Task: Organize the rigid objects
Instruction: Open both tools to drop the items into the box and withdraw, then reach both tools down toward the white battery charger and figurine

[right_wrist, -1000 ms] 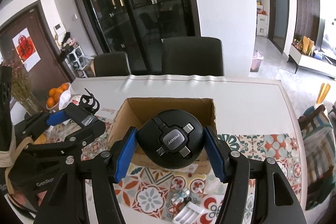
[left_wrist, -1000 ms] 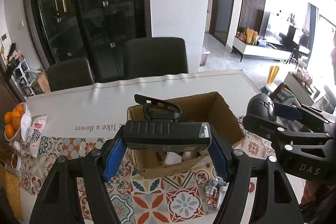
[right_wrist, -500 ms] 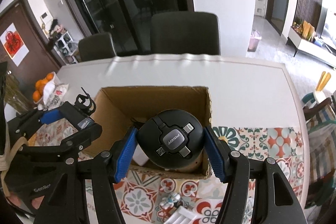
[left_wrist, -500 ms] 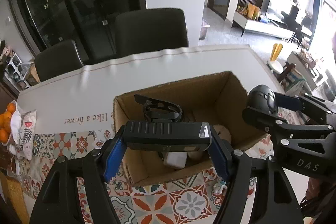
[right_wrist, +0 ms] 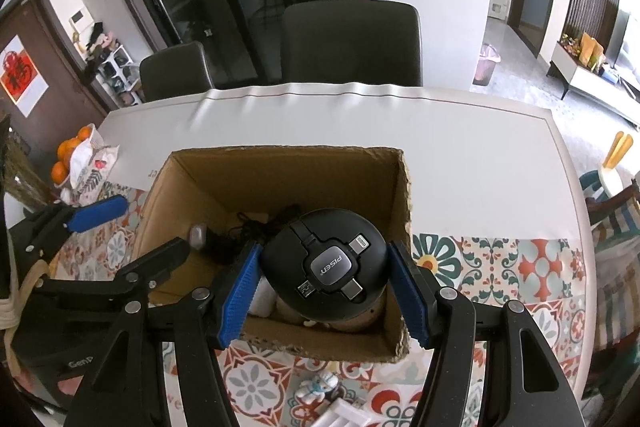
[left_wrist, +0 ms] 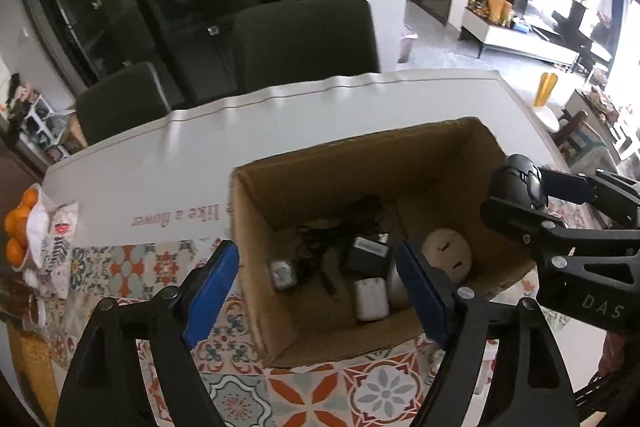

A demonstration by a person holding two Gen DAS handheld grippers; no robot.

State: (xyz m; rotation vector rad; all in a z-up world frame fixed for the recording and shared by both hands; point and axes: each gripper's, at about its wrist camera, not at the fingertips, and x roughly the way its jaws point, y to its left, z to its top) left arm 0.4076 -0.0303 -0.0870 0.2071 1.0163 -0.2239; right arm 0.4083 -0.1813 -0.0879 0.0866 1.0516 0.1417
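An open cardboard box (left_wrist: 452, 151) stands on the table and also shows in the right wrist view (right_wrist: 402, 187). Inside lie a black bike light with its strap (left_wrist: 344, 239), a white charger (left_wrist: 371, 299), a round beige puck (left_wrist: 447, 250) and other small items. My left gripper (left_wrist: 320, 291) is open and empty above the box's near left part. My right gripper (right_wrist: 324, 291) is shut on a round black Pisen cable hub (right_wrist: 326, 263), held over the box's near right side; it also shows in the left wrist view (left_wrist: 518, 183).
A patterned tile mat (right_wrist: 500, 267) covers the near table; beyond it the tabletop is white (right_wrist: 440, 131). A bag of oranges (left_wrist: 20, 231) sits at the left edge. Small white items (right_wrist: 320, 391) lie in front of the box. Two dark chairs (left_wrist: 304, 39) stand behind the table.
My left gripper has opened and let go of the black bike light, which now lies in the box. Both grippers have moved forward over the box.
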